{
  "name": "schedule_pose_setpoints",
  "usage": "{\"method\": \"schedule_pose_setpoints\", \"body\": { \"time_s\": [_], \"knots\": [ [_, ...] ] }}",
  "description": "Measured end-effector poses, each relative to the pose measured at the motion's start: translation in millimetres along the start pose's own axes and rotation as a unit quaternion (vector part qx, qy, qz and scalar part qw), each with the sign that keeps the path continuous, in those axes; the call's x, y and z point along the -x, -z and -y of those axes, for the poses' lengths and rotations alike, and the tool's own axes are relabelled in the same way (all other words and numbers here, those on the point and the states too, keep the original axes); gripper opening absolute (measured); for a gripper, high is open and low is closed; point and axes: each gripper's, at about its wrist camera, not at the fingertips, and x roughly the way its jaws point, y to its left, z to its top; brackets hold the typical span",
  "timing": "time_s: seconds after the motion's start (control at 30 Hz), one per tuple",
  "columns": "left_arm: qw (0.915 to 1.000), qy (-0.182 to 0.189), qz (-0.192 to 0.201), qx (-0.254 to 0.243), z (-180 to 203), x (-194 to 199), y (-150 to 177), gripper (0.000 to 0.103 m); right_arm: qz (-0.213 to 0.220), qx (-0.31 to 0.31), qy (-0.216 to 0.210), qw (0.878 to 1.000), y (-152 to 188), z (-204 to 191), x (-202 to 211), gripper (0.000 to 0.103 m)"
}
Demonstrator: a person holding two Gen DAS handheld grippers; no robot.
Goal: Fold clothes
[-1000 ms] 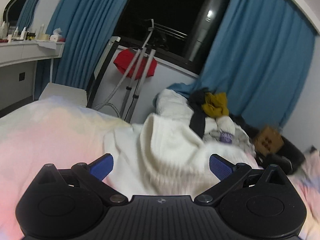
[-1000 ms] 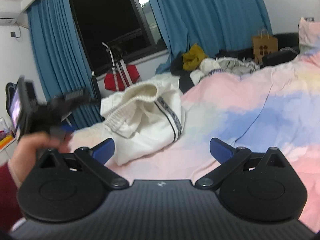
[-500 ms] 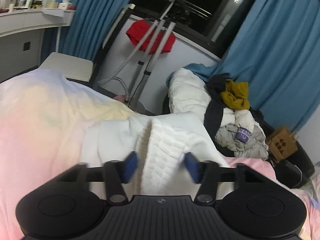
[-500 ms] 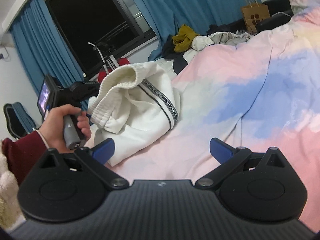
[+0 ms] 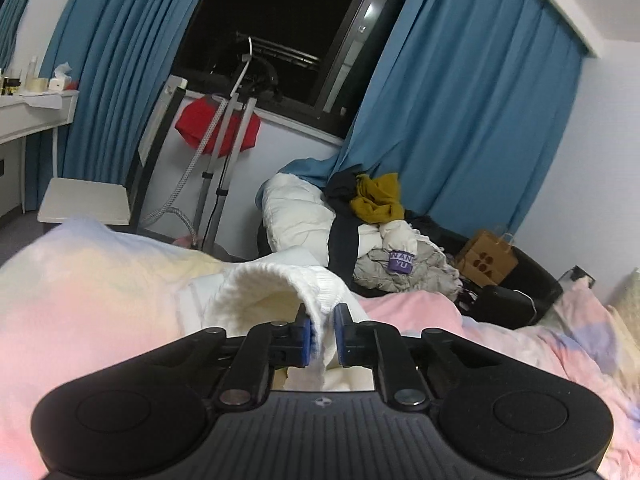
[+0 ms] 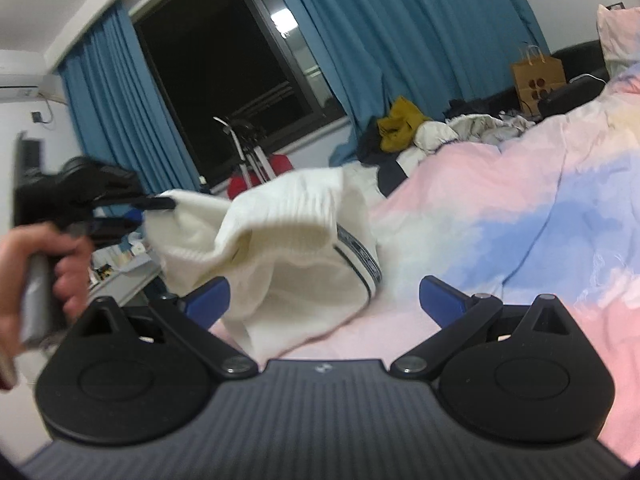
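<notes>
A white garment with a ribbed waistband and a dark striped side band [image 6: 288, 264] lies bunched on the pink and blue bed cover [image 6: 520, 216]. My left gripper [image 5: 320, 336] is shut on the ribbed waistband [image 5: 280, 284] and holds it lifted off the bed; it also shows in the right wrist view [image 6: 152, 210], held by a hand at the left. My right gripper [image 6: 324, 298] is open and empty, low over the bed, with the garment between and beyond its fingers.
A pile of other clothes [image 5: 376, 232] lies at the bed's far side, below blue curtains [image 5: 460, 120]. A garment steamer stand with a red item [image 5: 218, 128] stands by the window. A brown paper bag [image 5: 486, 262] and a white dresser [image 5: 24, 116] are nearby.
My left gripper has closed on the ribbed waistband and lifted it. The right gripper has moved closer to the garment and stays open.
</notes>
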Motion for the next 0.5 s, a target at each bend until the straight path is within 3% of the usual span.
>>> {"method": "schedule_pose_setpoints", "body": {
  "time_s": [0.2,0.5],
  "knots": [
    [0.999,-0.005,-0.013,0.041,-57.8,82.8,50.0,0.011,-0.028,-0.011,-0.021,0.999,4.3,-11.3,7.2,0.103],
    [0.993,-0.018,-0.038,0.11,-144.3,113.9,96.6,0.012,-0.102,-0.052,-0.027,0.993,28.6,-11.5,-7.7,0.098]
  ]
}}
